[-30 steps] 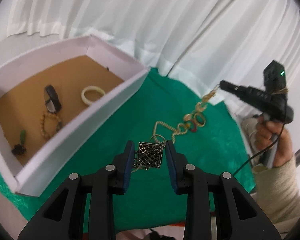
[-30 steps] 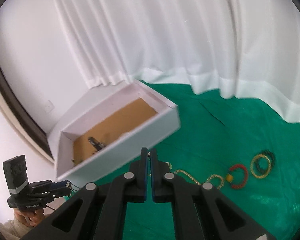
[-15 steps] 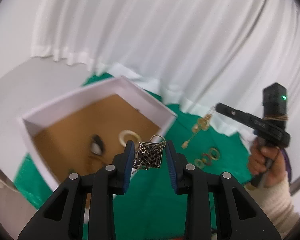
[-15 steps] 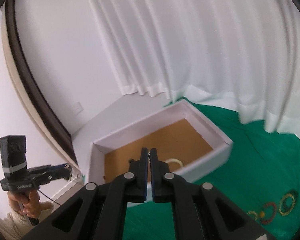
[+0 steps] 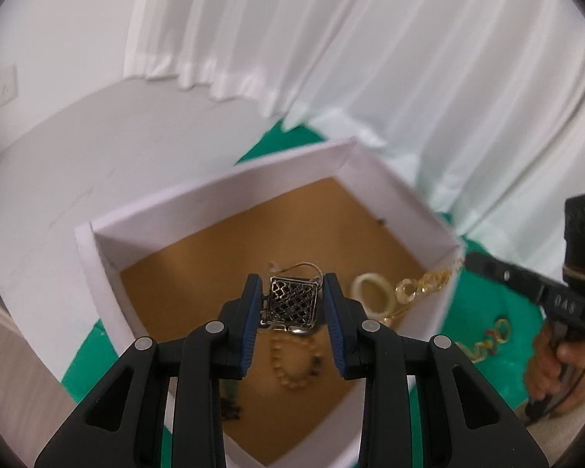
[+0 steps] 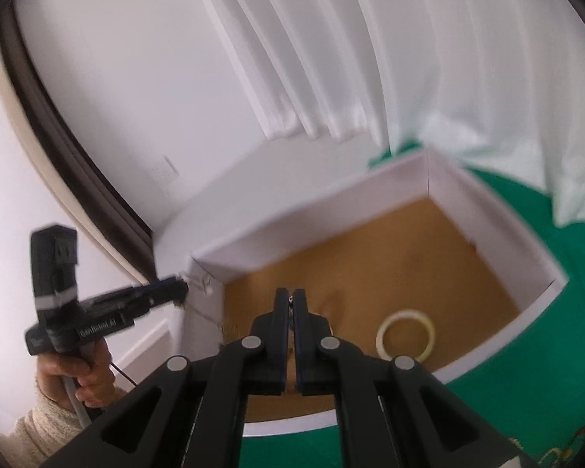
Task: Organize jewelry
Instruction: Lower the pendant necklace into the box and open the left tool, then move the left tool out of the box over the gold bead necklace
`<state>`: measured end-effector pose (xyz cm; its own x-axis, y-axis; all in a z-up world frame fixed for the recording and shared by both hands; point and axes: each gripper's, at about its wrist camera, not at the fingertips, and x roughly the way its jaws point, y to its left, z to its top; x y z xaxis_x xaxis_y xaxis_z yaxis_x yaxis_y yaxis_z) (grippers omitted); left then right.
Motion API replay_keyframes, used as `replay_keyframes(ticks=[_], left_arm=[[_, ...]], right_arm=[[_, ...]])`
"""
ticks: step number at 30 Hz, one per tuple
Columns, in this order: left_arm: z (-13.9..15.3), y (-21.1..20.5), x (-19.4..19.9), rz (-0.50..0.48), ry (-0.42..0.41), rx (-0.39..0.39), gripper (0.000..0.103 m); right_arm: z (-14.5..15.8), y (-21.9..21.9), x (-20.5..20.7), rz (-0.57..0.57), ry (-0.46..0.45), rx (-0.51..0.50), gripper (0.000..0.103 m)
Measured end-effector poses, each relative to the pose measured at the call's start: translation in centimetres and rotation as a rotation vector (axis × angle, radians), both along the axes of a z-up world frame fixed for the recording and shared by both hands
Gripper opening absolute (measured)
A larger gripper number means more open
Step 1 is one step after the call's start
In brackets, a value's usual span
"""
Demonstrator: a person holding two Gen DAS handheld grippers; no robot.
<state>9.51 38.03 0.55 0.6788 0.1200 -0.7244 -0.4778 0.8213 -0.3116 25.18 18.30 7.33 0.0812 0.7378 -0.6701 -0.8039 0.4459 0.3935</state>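
My left gripper (image 5: 292, 304) is shut on a square lattice pendant (image 5: 293, 304) and holds it above the open white box (image 5: 222, 195) with a brown floor. My right gripper (image 6: 290, 304) is shut on the end of a gold chain necklace (image 5: 425, 286), which hangs over the box's right wall and trails down inside. It shows from the side in the left wrist view (image 5: 468, 261). In the box lie a cream ring bangle (image 5: 372, 292), also in the right wrist view (image 6: 405, 335), and a beaded bracelet (image 5: 292, 366). The left gripper shows in the right wrist view (image 6: 179, 288).
The box stands on a green cloth (image 6: 534, 390). Coloured rings and a gold link piece (image 5: 487, 341) lie on the cloth right of the box. White curtains (image 5: 370, 58) hang behind. A white surface (image 5: 97, 163) lies left of the box.
Both grippers have risen and moved left over the box, each keeping its hold. The necklace has left the cloth and now hangs over the box wall.
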Motion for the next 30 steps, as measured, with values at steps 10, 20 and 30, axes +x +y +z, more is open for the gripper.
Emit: replay_keyframes(ticks=[10,20,30], left_arm=[[-5.0,0.4,0.9,0.052,0.149,0.031,0.06],[-0.4,-8.4,-2.1,-0.075,-0.001,0.108,0.08],[-3.2,-23.2,-1.7,-0.371,-0.014,0.066,0.085]], right_arm=[[-6.2,0.8,0.6,-0.044,0.028,-0.147,0.006],[-2.2,-8.2,-6.2,-0.179,-0.234,-0.11,0.071],[-11.9,-24.0,-13.8,-0.349,-0.318,-0.323,0.071]])
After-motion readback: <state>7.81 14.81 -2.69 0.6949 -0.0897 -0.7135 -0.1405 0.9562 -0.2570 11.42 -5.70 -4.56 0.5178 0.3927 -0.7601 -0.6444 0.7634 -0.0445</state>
